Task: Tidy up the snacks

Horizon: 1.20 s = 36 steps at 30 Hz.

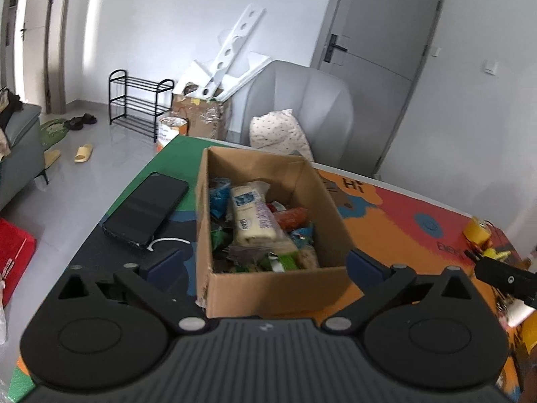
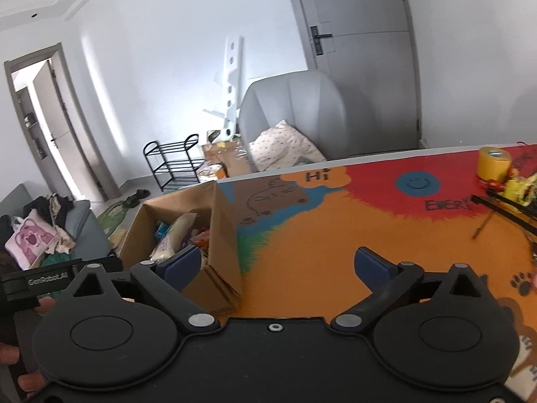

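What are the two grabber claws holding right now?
Nothing. The left gripper and right gripper both stand open and empty near the brown cardboard box of snacks.

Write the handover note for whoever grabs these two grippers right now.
Left gripper: open, nothing held; its fingers stand either side of the near end of the cardboard box without pressing it.
Right gripper: open, nothing held, over the bare mat just right of the box.
Snacks: piled loose inside the box, a long white pack on top.
Phone: on the mat left of the box, cable attached.
Yellow tape roll: far right, among small clutter.
Done: no snack packs show on the mat outside the box.
Left: judge whether the pile needs tidying; check the right-side clutter for strays.
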### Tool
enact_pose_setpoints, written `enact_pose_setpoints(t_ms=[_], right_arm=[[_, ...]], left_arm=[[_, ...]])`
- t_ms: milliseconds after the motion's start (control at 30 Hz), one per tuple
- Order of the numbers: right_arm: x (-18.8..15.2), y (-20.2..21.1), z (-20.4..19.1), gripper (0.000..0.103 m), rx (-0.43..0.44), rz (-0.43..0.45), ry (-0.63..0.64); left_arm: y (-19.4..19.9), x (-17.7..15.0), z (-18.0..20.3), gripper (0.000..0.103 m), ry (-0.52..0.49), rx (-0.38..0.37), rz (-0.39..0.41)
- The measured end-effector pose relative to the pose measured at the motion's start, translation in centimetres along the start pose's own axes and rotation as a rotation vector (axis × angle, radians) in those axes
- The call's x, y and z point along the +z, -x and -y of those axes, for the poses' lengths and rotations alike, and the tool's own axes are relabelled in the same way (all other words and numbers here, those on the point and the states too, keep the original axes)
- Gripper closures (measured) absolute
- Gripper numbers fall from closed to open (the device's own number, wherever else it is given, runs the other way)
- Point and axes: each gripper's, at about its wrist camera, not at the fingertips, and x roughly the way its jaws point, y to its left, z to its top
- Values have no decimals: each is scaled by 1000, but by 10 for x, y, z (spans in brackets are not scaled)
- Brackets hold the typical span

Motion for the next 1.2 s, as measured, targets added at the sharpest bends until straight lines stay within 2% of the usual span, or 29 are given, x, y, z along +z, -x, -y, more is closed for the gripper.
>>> enact_pose_setpoints(t_ms=[467, 933, 1200], right_arm=[[-19, 47, -2, 0, -86, 28, 20], [-32, 93, -5, 0, -126, 67, 13], [-40, 119, -9, 0, -141, 75, 34]], left_arm=[[45, -18, 10, 0, -91, -59, 6], [87, -31, 7, 0, -151, -58, 37], [109, -40, 12, 0, -178, -86, 49]])
